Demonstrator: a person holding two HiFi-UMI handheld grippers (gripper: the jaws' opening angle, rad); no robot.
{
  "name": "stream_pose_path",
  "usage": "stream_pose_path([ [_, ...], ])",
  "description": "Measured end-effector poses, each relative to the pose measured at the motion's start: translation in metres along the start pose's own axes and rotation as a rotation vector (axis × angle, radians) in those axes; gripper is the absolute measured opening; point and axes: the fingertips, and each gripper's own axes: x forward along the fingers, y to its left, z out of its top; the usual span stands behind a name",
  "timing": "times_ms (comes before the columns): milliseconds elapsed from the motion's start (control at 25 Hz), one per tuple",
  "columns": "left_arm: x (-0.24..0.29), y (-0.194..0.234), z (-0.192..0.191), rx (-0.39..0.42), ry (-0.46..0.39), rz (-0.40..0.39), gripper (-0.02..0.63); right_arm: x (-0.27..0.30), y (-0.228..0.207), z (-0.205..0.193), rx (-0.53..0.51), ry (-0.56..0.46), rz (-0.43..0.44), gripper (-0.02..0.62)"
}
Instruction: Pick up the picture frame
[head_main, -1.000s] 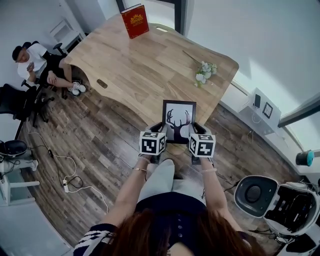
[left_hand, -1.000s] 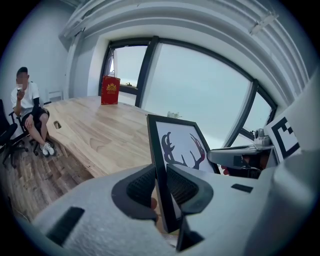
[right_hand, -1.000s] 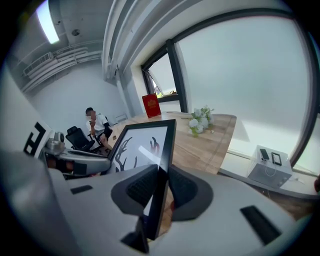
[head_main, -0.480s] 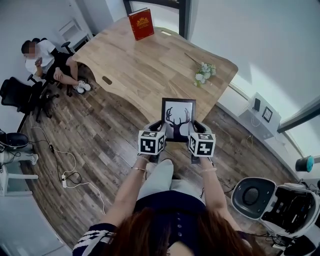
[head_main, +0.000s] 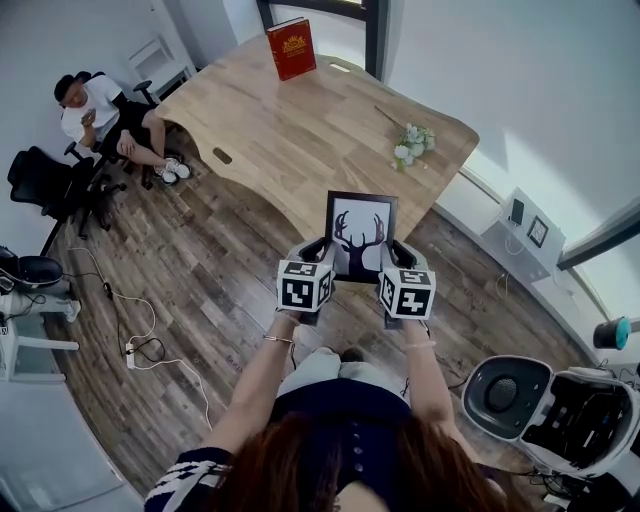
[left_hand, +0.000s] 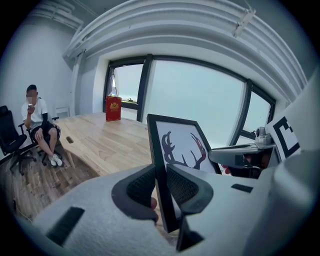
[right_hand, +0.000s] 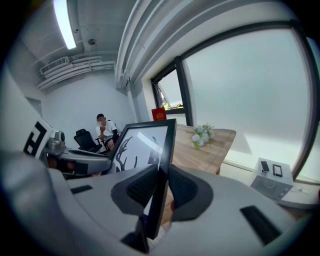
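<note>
Picture frame (head_main: 360, 235) is up on edge at the centre of the head view, black border, antler print facing the camera, pinned from both sides. Left gripper (left_hand: 159, 185) has its jaws partly apart and clamped on the frame's left border: both ribbed pads press flat on the thin black edge, one on the front, one on the back. Right gripper (right_hand: 161, 187) mirrors it on the right border, jaws at about the same narrow spread, pads tight on either face. The frame's bottom corner pokes out just below each pair of pads. In the head view the two marker cubes sit side by side at lower centre, the frame rising between and beyond them.

Past the frame, the table (head_main: 300, 130) fills the upper middle; its curved near edge runs right behind the frame's top half. Bare wood all round there. Flowers (head_main: 412, 143) lie near the table's right edge, well apart from the frame. A red book (head_main: 291, 48) stands at the far end, top centre. The plank floor (head_main: 220, 290) opens wide to the left. At upper left, a person (head_main: 100, 110) sits beside a black office chair (head_main: 45, 185), well away.
</note>
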Motion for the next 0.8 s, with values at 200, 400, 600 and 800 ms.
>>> stream_pose_path([
  [200,-0.014,-0.002,-0.001,0.008,-0.018,0.0,0.083,-0.013,0.008,0.0,-0.011,-0.027,-0.006,0.072],
  [400,-0.031,-0.002,0.001,0.02,-0.043,-0.007,0.083,-0.026,0.02,0.002,-0.02,-0.048,-0.016,0.072],
  [600,-0.056,-0.004,0.0,0.034,-0.07,-0.022,0.083,-0.048,0.037,0.003,-0.029,-0.076,-0.037,0.072],
  [800,-0.082,-0.003,0.002,0.049,-0.099,-0.038,0.083,-0.068,0.058,0.006,-0.039,-0.106,-0.054,0.072],
])
